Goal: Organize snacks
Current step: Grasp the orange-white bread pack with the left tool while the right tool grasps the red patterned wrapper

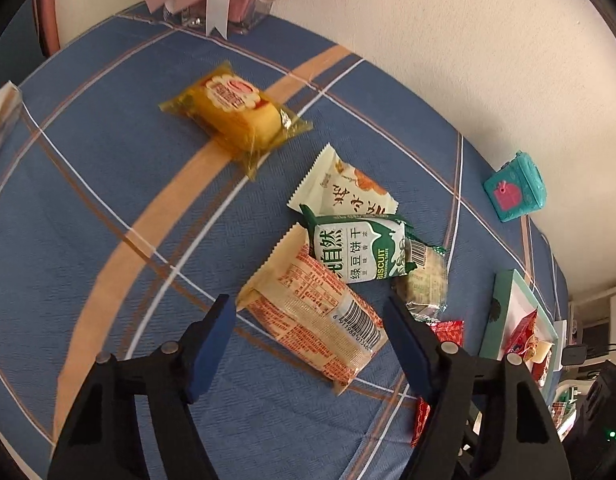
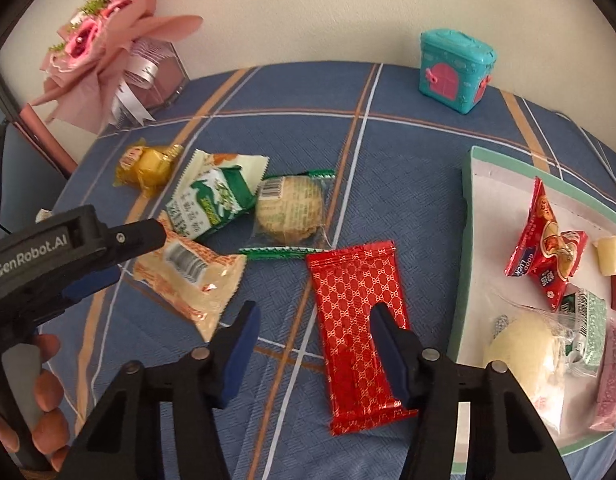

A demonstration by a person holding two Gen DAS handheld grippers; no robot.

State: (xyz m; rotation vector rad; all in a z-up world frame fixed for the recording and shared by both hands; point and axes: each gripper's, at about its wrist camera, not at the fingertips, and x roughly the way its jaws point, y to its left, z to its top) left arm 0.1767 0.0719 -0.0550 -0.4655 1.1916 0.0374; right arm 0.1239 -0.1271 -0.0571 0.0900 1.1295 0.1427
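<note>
My left gripper (image 1: 308, 344) is partly spread, blue pads either side of the orange-and-cream printed snack packet with a barcode (image 1: 312, 312); the packet lies between the jaws on the blue plaid tablecloth (image 1: 108, 200), I see no pad pressing on it, right pad right at its barcode end, contact there unclear. From that packet, at 12 o'clock sits the green-and-white biscuit pouch (image 1: 360, 252), overlapping a cream wrapper with orange print (image 1: 348, 188) further up; at 10 o'clock, well apart, the yellow clear-wrapped cake (image 1: 236, 116). At 2 o'clock just past the right pad, a clear-wrapped round biscuit (image 1: 426, 284). In the right wrist view my right gripper (image 2: 314, 344) is at a medium gap over the shiny red patterned foil packet (image 2: 356, 320): right pad overlaps the foil's middle, left pad stands off its left edge over bare cloth, so not clamped as far as I can see. The packet lies flat at 12 to 1 o'clock of that claw. At 3 o'clock, near, the white tray with a mint-green rim (image 2: 468, 208) holds several wrapped snacks. Teal toy box with pink door (image 2: 454, 72) at 1 o'clock, far back by the wall; pink paper bouquet (image 2: 104, 40) at 10 o'clock. A hand (image 2: 44, 396) grips the left tool at 9 o'clock.
</note>
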